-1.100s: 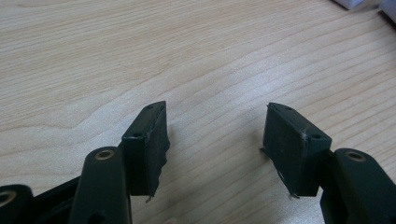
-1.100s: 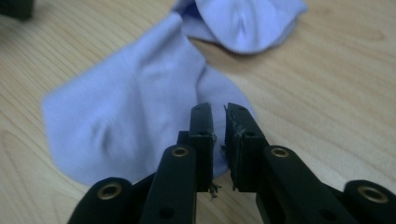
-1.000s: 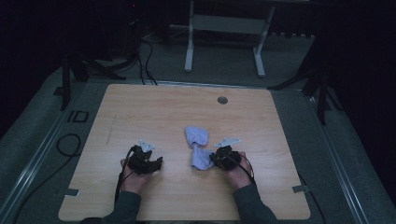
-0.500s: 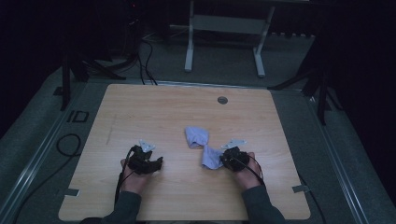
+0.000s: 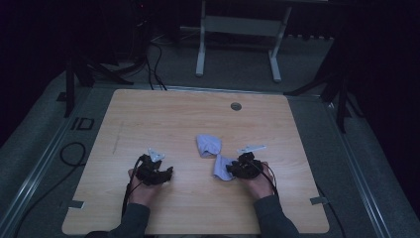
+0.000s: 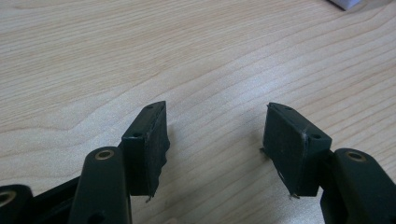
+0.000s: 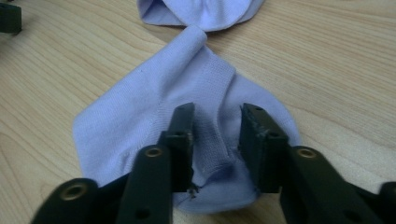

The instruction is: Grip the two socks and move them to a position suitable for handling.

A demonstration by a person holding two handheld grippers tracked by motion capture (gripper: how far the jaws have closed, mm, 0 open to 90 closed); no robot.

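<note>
A pale lilac sock [image 5: 209,145] lies twisted on the wooden table [image 5: 198,114], its far half spread flat and its near half [image 7: 140,112] bunched. My right gripper [image 5: 233,170] sits on the near half, and its jaws [image 7: 216,112] are closed down on a raised fold of the fabric. My left gripper [image 5: 166,174] rests on bare wood to the left, apart from the sock. Its jaws [image 6: 217,109] stand wide open with nothing between them.
A round grommet [image 5: 236,106] sits near the table's far edge. Cables [image 5: 74,153] trail on the grey floor at the left. A white desk frame [image 5: 237,29] stands behind the table. Bare wood surrounds both hands.
My right gripper has shifted a little to the right and dragged the near half of the sock with it, stretching the twist. The left hand has stayed put.
</note>
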